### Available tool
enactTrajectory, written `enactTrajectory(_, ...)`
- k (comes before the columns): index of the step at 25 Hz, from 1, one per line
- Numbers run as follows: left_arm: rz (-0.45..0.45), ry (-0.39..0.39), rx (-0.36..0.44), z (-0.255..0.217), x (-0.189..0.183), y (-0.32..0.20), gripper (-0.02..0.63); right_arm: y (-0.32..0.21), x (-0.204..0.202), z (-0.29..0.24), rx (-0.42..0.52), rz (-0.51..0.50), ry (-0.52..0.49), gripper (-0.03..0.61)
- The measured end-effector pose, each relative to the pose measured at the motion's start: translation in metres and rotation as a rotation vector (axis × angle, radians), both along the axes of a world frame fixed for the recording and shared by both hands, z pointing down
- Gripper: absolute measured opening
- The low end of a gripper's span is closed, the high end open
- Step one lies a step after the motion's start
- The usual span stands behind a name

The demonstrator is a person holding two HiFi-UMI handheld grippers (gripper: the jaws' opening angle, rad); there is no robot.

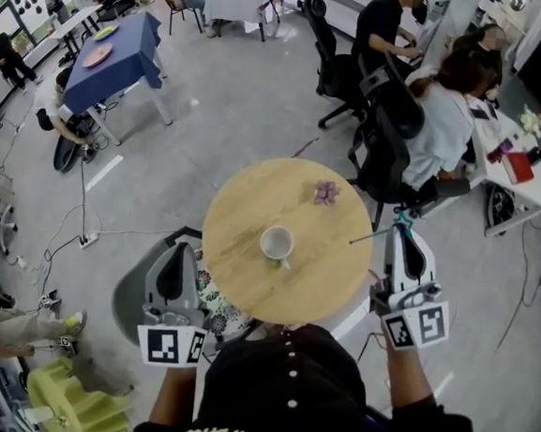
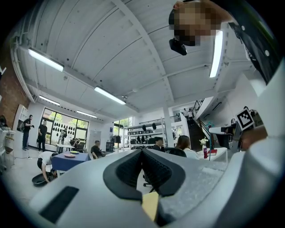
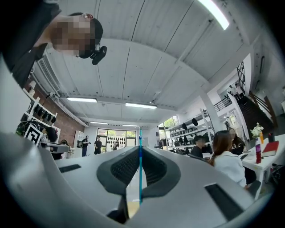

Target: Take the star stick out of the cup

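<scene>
The white cup (image 1: 276,243) stands upright near the middle of the round wooden bench (image 1: 245,288). The star stick (image 1: 372,235) is out of the cup. It is a thin teal rod held to the right of the cup, at the bench's right edge, with its free end pointing back toward the cup. The right gripper (image 1: 401,229) holds it. In the right gripper view the jaws are nearly together, pinching the stick (image 3: 140,169), which runs upright between the two dark pads (image 3: 126,168). I cannot make out the star end.

The left gripper (image 1: 188,248) is to the lower left of the cup, off the bench's rim. In its own view the left gripper (image 2: 141,152) has its jaws together with nothing between them.

A small purple flower-shaped piece (image 1: 326,193) lies on the bench beyond the cup, up and to its right, well apart from it.
</scene>
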State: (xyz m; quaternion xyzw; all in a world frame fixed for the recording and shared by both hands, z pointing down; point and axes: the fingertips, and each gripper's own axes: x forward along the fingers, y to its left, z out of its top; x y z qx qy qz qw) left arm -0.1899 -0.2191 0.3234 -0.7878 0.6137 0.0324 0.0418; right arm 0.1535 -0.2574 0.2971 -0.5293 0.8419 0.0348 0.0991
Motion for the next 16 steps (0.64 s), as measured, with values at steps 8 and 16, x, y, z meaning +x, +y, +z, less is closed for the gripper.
enactTrajectory(8, -0.002, 0.0, -0.002, 0.002, 0.0, -0.001, 0.0, -0.009, -0.013, 0.002, -0.002, -0.031, 0.01, 0.017)
enactTrajectory(16, -0.005, -0.003, 0.003, 0.003, 0.0, -0.001, 0.0, -0.014, -0.016, 0.004, 0.0, -0.042, 0.019, 0.017)
